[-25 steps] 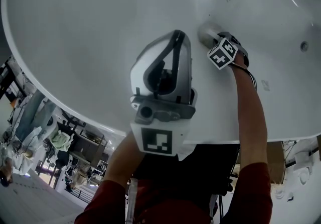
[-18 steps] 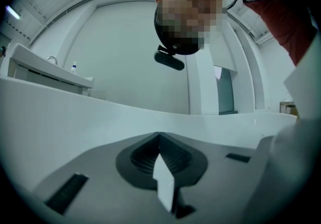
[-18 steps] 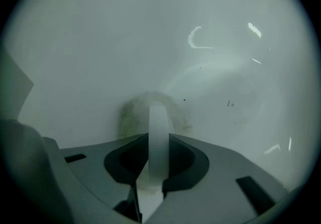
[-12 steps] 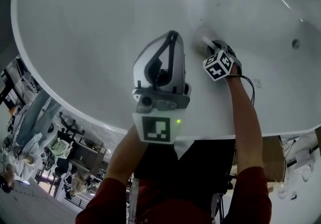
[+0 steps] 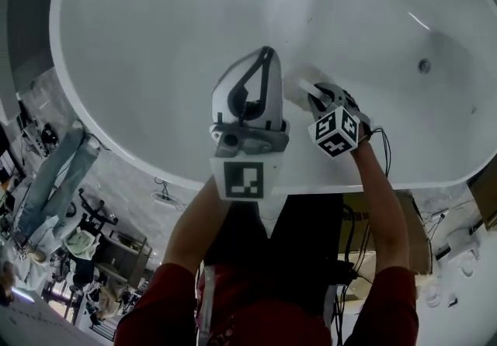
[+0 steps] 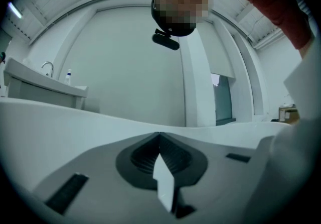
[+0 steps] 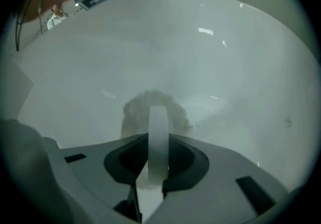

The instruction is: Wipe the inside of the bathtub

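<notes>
Our right gripper [image 5: 318, 98], fingers pinching the pale fluffy cloth [image 7: 150, 110], has dragged it along the glossy white oval bathtub [image 5: 155, 42] wall toward its near rim, wiping that strip. Our left gripper [image 6: 160, 140] stays raised over the bathtub, fingers pressed together.

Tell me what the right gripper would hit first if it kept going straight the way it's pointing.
The right gripper is shut on a grey cloth that seems pressed against the bathtub's inner wall, so that wall comes first; exact depth is unclear.
</notes>
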Demonstrator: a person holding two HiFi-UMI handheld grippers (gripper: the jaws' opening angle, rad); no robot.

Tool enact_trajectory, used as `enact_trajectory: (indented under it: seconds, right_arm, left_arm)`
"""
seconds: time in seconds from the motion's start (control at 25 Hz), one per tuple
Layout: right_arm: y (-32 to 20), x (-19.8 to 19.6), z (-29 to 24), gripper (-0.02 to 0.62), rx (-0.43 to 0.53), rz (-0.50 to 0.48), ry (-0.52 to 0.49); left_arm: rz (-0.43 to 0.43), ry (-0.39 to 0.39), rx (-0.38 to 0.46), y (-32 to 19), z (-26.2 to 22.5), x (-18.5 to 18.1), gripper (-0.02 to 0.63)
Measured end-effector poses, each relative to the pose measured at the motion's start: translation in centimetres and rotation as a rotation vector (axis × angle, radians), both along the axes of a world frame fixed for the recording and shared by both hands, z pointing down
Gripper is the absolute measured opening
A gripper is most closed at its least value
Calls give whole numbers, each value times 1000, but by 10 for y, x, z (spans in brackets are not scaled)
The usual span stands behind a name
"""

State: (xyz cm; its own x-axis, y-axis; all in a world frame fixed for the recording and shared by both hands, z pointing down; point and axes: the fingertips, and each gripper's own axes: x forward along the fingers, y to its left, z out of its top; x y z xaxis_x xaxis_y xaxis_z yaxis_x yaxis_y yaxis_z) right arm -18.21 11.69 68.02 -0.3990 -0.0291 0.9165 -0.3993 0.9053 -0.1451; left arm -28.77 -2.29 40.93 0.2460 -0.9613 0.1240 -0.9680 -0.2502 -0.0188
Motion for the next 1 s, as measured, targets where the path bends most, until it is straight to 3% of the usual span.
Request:
enact_trajectory:
  seconds: [0.28, 0.6, 0.8, 1.0]
  right_arm:
    - [23, 20, -124, 94, -25, -136, -54]
    - [57, 56, -233, 94, -26, -329, -106]
    - [71, 73, -244, 94, -61, -357, -127]
    - [89, 85, -205, 94, -117, -349, -76]
  left_arm:
    - [27, -26, 72, -4, -43, 24, 14]
    - [-21, -51, 112, 9, -74, 55, 14]
    - [-50, -51, 101, 20, -82, 71, 14]
    - [-19, -58, 117, 12, -79, 81, 14]
